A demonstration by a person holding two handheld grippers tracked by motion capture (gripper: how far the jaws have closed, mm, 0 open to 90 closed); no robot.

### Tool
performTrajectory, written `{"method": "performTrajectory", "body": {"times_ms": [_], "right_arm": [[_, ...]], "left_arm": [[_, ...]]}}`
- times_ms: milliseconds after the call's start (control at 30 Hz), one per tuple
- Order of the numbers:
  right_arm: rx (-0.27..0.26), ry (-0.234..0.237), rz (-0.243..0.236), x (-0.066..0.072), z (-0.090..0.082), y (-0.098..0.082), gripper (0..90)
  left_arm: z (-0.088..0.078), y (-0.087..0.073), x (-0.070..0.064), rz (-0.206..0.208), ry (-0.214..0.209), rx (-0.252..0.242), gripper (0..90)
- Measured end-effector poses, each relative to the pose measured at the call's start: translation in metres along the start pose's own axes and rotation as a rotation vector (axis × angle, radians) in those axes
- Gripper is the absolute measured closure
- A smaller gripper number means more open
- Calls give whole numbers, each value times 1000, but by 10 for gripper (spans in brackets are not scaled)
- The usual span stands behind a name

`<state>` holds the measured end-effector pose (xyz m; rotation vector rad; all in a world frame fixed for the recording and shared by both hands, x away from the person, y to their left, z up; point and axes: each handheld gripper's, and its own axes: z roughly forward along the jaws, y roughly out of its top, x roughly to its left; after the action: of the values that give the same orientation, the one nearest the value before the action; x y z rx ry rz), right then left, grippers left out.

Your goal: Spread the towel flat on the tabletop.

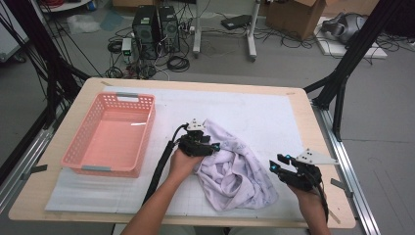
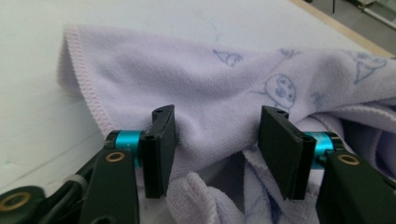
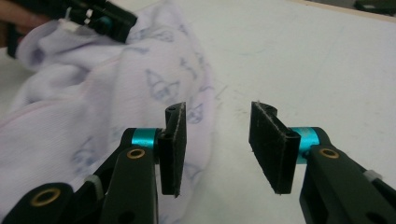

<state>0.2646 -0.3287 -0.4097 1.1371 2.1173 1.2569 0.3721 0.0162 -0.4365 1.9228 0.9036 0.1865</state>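
A crumpled pale lilac towel (image 1: 237, 171) with blue printed figures lies on the white mat, right of centre. My left gripper (image 1: 214, 147) rests at the towel's upper left edge. In the left gripper view its jaws (image 2: 217, 140) stand apart with a fold of the towel (image 2: 210, 84) bulging between them, and the pads do not press on it. My right gripper (image 1: 275, 164) hovers just off the towel's right side. Its jaws (image 3: 217, 140) are open over bare mat, with the towel (image 3: 93, 116) to their left and the left gripper (image 3: 107, 21) beyond.
A pink slotted plastic basket (image 1: 110, 169) stands on the left of the table, with nothing in it. A white gridded mat (image 1: 259, 110) covers most of the wooden tabletop (image 1: 306, 122). Black frame posts, computers and cables stand on the floor beyond the table.
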Motion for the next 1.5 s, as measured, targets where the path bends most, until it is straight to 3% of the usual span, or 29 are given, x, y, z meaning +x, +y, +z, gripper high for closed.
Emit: {"method": "performTrajectory", "body": {"times_ms": [67, 100, 167, 200, 267, 467, 533, 700, 733, 767, 833, 867, 900, 967, 1067, 1100, 1133, 1167, 1200, 1233, 1267, 1300, 1333, 1367, 1400, 1433, 1467, 1500], "right_arm": [[8, -6, 2, -6, 7, 5, 559], [8, -6, 2, -6, 7, 5, 559], [35, -19, -4, -15, 22, 13, 546], [35, -19, -4, -15, 22, 13, 546], [76, -37, 3, -24, 40, 24, 522], [102, 11, -14, -31, 70, 45, 514], [122, 78, -19, -31, 89, 57, 526], [200, 152, -40, -24, 121, 65, 570], [237, 197, -41, -19, 138, 67, 570], [237, 197, -41, -19, 138, 67, 569], [282, 270, -5, -12, 158, 67, 533], [282, 270, -5, -12, 158, 67, 533], [325, 320, 16, -7, 172, 66, 507], [321, 326, 17, -5, 176, 67, 517], [320, 376, -42, 6, 178, 72, 832], [320, 376, -42, 6, 178, 72, 832], [316, 358, -93, 10, 176, 74, 851], [287, 308, -131, 10, 170, 80, 858], [287, 308, -131, 10, 170, 80, 858], [246, 278, -123, 7, 165, 84, 858], [158, 202, -113, 1, 154, 94, 852], [158, 202, -113, 1, 154, 94, 852], [109, 154, -139, -1, 145, 104, 852], [109, 154, -139, -1, 145, 104, 852], [84, 105, -192, 1, 141, 115, 855], [68, 85, -200, 1, 139, 121, 856], [47, 67, -193, 0, 137, 126, 857], [47, 67, -193, 0, 137, 126, 857]], "left_arm": [[2, -2, 0, 28, -11, 21, 586], [3, -2, -1, 38, -9, 27, 586], [2, -3, -2, 90, -13, 49, 745], [1, -3, -3, 109, -22, 54, 745], [-2, -2, -5, 153, -22, 56, 853], [-19, 3, -7, 182, -17, 11, 862], [-24, 4, -7, 191, -16, 2, 863], [-30, 2, -8, 210, -9, -1, 864], [-31, 1, -8, 217, -6, 2, 866], [-33, 1, -7, 221, -8, 0, 866], [-37, 0, -7, 213, -5, -10, 866], [-39, -1, -6, 212, 0, -14, 866], [-42, -1, -4, 210, 2, -17, 866], [-47, -1, -1, 199, 19, -32, 867], [-57, 1, 6, 173, 37, -69, 872], [-59, 2, 7, 162, 45, -83, 872], [-62, 4, 8, 162, 53, -87, 873], [-65, 6, 10, 155, 75, -98, 875], [-65, 6, 10, 155, 75, -98, 877], [-66, 8, 11, 155, 81, -103, 877], [-67, 10, 11, 158, 90, -106, 880], [-67, 11, 11, 153, 98, -113, 880], [-66, 14, 10, 148, 114, -141, 881], [-64, 17, 10, 138, 126, -149, 881], [-63, 21, 10, 138, 142, -159, 882], [-61, 26, 11, 135, 161, -176, 882], [-57, 34, 15, 105, 184, -210, 881], [-57, 34, 15, 105, 184, -210, 877]]}}
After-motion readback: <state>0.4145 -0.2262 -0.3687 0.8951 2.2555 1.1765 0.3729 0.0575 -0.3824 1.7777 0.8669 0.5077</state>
